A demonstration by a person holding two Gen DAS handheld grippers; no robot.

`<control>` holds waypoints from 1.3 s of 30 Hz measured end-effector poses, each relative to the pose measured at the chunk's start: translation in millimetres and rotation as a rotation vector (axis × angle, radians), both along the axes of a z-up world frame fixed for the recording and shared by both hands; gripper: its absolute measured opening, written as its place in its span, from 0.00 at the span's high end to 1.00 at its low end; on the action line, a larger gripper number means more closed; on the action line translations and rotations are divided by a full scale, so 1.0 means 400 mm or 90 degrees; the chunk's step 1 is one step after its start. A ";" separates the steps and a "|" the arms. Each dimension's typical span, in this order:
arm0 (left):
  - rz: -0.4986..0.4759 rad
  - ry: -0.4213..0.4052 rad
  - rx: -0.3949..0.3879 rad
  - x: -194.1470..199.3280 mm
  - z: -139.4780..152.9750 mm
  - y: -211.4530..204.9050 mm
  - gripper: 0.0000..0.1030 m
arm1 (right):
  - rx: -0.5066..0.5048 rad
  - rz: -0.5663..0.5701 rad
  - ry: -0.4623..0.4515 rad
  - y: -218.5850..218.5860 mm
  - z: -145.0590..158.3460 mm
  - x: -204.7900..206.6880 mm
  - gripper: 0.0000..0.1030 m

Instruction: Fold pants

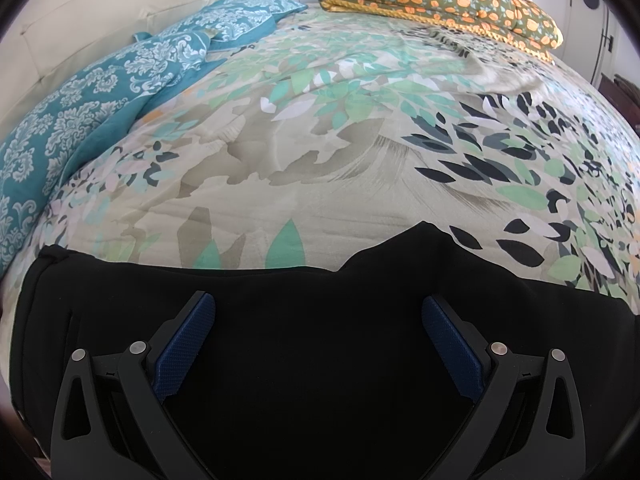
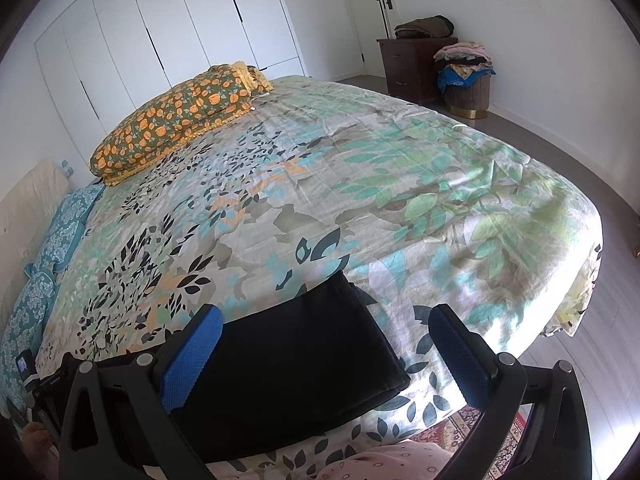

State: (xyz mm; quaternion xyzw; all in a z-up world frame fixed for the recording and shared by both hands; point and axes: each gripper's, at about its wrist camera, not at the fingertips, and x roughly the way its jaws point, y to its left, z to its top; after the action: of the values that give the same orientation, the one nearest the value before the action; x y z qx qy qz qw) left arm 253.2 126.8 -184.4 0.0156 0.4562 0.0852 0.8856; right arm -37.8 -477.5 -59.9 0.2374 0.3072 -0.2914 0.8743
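floral bedspread, black pants flat — left gripper, right gripper wide open, empty

**Open bedspread ahead, clutter at the far edges**

Beyond the black pants the leaf-print bedspread lies flat and bare across its middle. A folded orange-flowered quilt sits at the far edge, teal pillows bank against the headboard. Past the foot of the bed, floor runs to a dresser and a heaped laundry basket
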 end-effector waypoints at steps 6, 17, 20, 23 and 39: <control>0.000 0.000 0.000 0.000 0.000 0.000 0.00 | 0.013 0.006 -0.003 -0.007 -0.004 0.008 0.01; 0.000 -0.001 0.000 -0.001 0.000 0.002 0.00 | 0.024 0.002 -0.007 -0.012 -0.008 0.000 0.01; 0.000 -0.001 0.002 -0.001 0.000 0.001 0.00 | 0.028 0.016 -0.003 -0.011 -0.010 0.006 0.01; 0.000 -0.001 0.001 -0.002 0.000 0.004 0.00 | 0.041 0.048 0.004 -0.008 -0.018 0.021 0.01; -0.015 0.035 -0.112 -0.074 0.147 0.033 0.01 | 0.419 0.071 -0.061 -0.360 -0.166 0.006 0.01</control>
State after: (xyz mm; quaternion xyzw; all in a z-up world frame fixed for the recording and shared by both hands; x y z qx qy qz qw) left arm 223.5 140.1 -125.6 -0.0548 0.4862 0.0339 0.8715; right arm -35.3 -621.5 -126.4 0.5036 0.3557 -0.1166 0.7787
